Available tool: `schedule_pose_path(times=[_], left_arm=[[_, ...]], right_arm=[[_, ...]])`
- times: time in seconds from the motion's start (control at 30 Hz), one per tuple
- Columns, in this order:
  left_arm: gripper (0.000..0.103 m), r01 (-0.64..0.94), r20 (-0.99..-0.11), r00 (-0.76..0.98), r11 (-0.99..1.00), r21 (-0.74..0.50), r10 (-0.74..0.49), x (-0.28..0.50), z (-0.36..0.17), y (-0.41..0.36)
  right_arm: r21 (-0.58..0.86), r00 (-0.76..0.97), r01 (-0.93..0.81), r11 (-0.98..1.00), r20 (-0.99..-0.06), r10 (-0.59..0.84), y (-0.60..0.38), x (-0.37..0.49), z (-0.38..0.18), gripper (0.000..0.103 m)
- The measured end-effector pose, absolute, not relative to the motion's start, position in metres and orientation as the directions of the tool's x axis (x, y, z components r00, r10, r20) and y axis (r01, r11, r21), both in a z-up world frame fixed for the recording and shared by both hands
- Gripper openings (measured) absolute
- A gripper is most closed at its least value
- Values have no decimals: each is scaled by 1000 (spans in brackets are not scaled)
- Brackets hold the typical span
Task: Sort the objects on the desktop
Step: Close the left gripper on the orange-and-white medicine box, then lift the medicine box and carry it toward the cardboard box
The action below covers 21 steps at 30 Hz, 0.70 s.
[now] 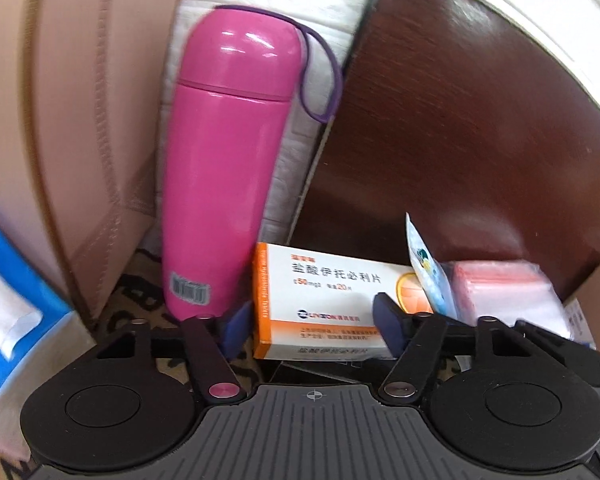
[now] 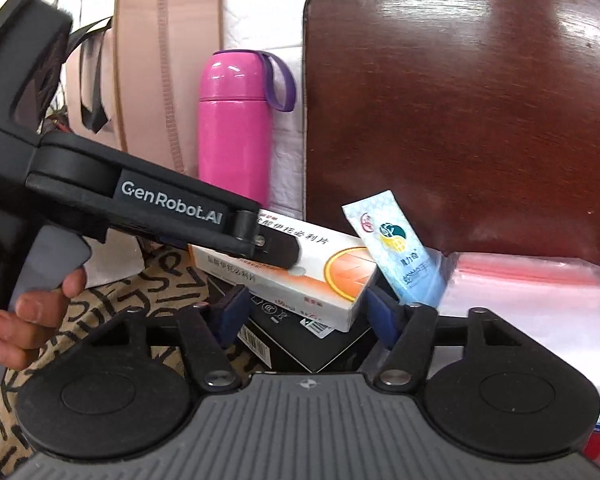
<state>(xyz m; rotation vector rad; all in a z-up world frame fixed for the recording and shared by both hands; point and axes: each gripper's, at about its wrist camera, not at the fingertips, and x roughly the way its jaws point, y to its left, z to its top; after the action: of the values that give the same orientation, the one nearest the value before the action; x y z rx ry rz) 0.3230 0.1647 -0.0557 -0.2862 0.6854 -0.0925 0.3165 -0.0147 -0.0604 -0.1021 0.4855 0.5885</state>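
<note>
A white and orange medicine box (image 1: 324, 300) lies between the blue pads of my left gripper (image 1: 312, 326), which closes on its two ends. In the right wrist view the same box (image 2: 300, 276) rests on a black box (image 2: 300, 344), with the left gripper's finger (image 2: 272, 246) across its top. My right gripper (image 2: 306, 314) is open and empty just in front of the medicine box. A pink flask (image 1: 228, 160) with a purple strap stands upright behind, also in the right wrist view (image 2: 236, 120). A blue sachet (image 2: 400, 256) leans right of the box.
A stack of clear zip bags (image 2: 532, 304) lies at the right. A dark wooden chair back (image 2: 460, 100) stands behind. A beige bag (image 1: 60, 120) is at the left, a blue tissue pack (image 1: 16, 300) at the near left. A patterned cloth (image 2: 120, 304) covers the surface.
</note>
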Motion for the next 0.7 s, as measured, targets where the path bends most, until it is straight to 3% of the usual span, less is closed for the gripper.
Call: schedule_pose_path(times=[0.3,0.7], left_arm=[[53,-10,-597,788,967,-255,-150,275,-46,151],[54,50,-628,753,968,-246,-198,181,-45,78]], right_arm=[[-11,726,-575,818,-468,503,-27,278,-57,55],[9,733,-536,844,-492,470,-87,171,-56,55]])
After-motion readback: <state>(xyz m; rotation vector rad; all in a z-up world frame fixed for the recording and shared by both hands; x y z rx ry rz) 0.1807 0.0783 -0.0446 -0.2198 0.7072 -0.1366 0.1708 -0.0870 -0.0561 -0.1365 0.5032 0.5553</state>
